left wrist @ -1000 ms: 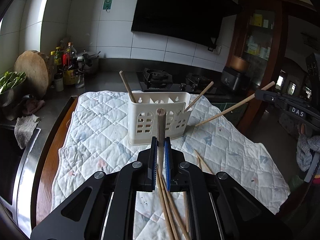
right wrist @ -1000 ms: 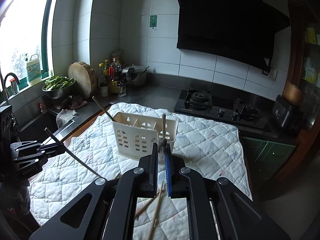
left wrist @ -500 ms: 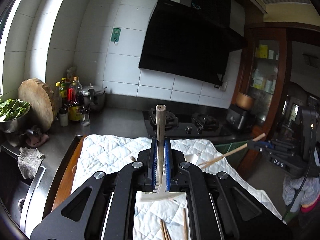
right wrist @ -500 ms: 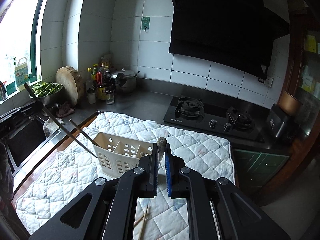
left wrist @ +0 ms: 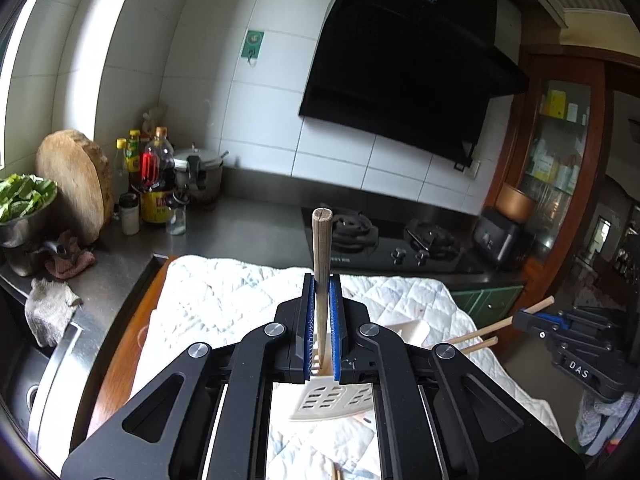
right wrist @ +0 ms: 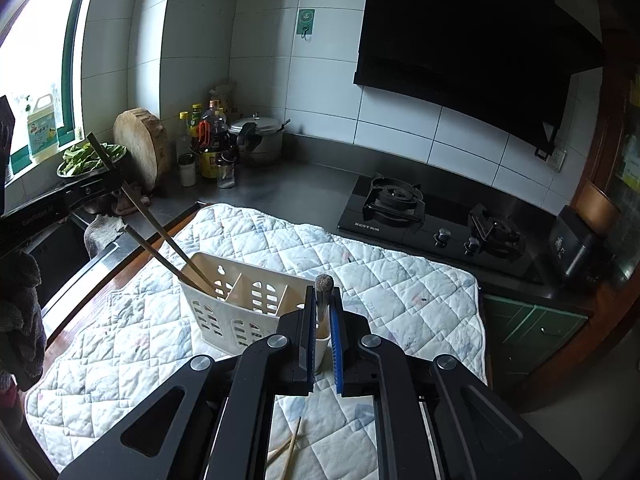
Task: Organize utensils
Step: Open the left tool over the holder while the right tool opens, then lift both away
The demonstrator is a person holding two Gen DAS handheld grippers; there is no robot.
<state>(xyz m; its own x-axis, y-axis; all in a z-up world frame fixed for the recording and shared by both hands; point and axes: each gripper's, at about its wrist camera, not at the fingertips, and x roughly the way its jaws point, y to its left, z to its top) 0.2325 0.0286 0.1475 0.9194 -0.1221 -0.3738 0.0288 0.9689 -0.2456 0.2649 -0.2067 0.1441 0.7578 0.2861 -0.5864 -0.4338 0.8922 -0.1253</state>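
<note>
My left gripper (left wrist: 322, 280) is shut on a wooden chopstick (left wrist: 321, 248) that stands upright; its lower end reaches into the left compartment of the white slotted holder (right wrist: 244, 300), beside another chopstick (right wrist: 156, 254) there. The left gripper also shows in the right wrist view (right wrist: 116, 182). My right gripper (right wrist: 322, 294) is shut on a chopstick (right wrist: 323, 285) directly over the holder's right end. It shows in the left wrist view (left wrist: 524, 320) with its chopstick (left wrist: 498, 324) angled down at the holder (left wrist: 412, 330).
A white quilted cloth (right wrist: 380, 280) covers the counter. Loose chopsticks (right wrist: 290, 450) lie on it near me. A gas hob (right wrist: 432, 216) is at the back right. Bottles (right wrist: 210, 148), a pot, a wooden block (right wrist: 140, 148) and a bowl of greens stand at the back left.
Both grippers have risen and tilted their chopsticks more upright over the holder. The left chopstick's tip has gone down into the left compartment; the right gripper moved over the holder's right end.
</note>
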